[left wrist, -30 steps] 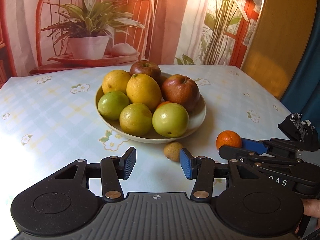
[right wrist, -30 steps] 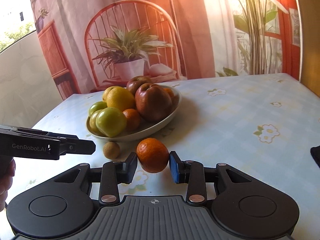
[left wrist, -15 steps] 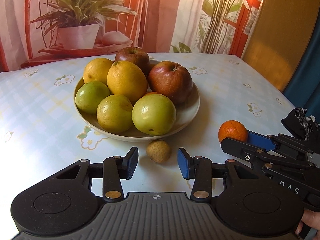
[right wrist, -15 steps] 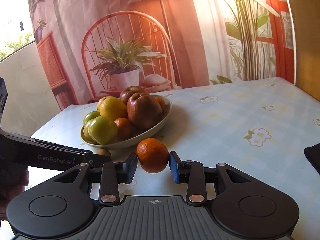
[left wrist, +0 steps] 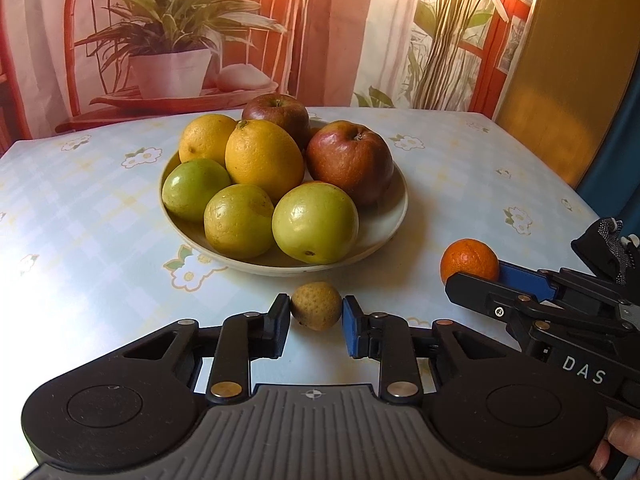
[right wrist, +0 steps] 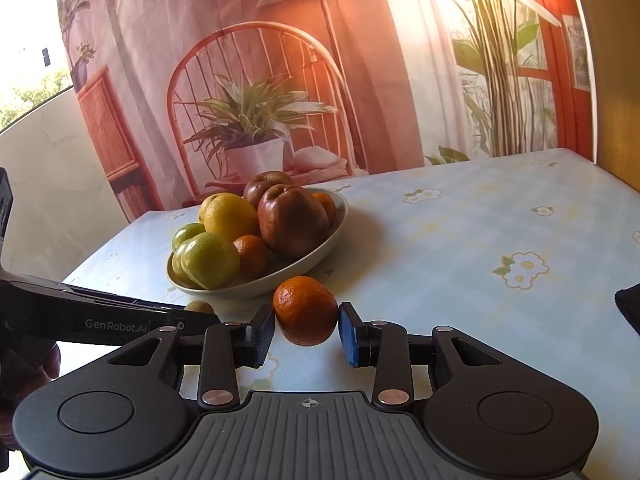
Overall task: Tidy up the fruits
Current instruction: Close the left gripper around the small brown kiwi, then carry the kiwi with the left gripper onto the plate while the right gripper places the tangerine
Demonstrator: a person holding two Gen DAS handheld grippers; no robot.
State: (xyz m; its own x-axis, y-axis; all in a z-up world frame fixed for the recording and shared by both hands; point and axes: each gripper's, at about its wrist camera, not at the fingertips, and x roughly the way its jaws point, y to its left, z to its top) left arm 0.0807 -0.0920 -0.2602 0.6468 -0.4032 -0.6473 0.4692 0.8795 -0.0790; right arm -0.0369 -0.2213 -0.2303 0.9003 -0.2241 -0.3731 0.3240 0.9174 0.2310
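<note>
Evidently pickup step: left tool (left wrist: 316, 314) brackets small brown fruit (left wrist: 316, 306), right tool (right wrist: 306, 326) brackets mandarin (right wrist: 306, 310), neither visibly clamped; next, close and lift to bowl (left wrist: 390, 224) at 12 o'clock.

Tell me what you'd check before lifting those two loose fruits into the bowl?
1. Small brown fruit sits between left gripper fingers: ok.
2. Left grip firm: cannot tell.
3. Orange mandarin between right gripper fingers: ok.
4. Right grip firm: cannot tell; pads look just touching.
5. Room in the bowl: not ok, only bare rim on its right side.
6. The two grippers apart: ok.
</note>
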